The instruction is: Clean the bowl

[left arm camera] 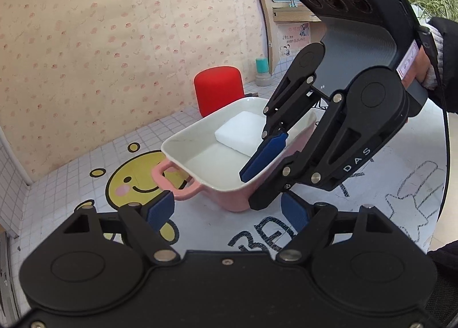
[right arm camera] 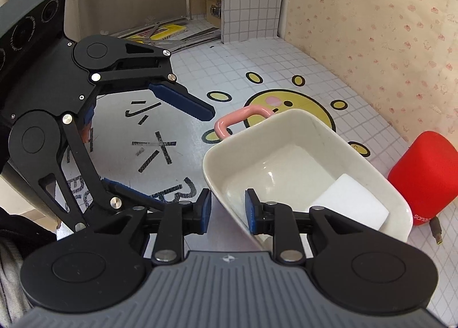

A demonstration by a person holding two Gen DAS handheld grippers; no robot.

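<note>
Right gripper (left arm camera: 263, 182) reads "DAS"; red speaker (right arm camera: 423, 176) perhaps "sanag" (partly cut off).

Mock home kitchen: wallpaper (left arm camera: 114, 27), tiled counter (right arm camera: 257, 50).

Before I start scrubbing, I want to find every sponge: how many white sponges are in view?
1. A single white sponge lies flat inside the pink bowl, at the end away from its handle, beside the red container. None shows on the table; the grippers may hide more.

"DAS" on right gripper (left arm camera: 264, 182) (white letters)
</note>
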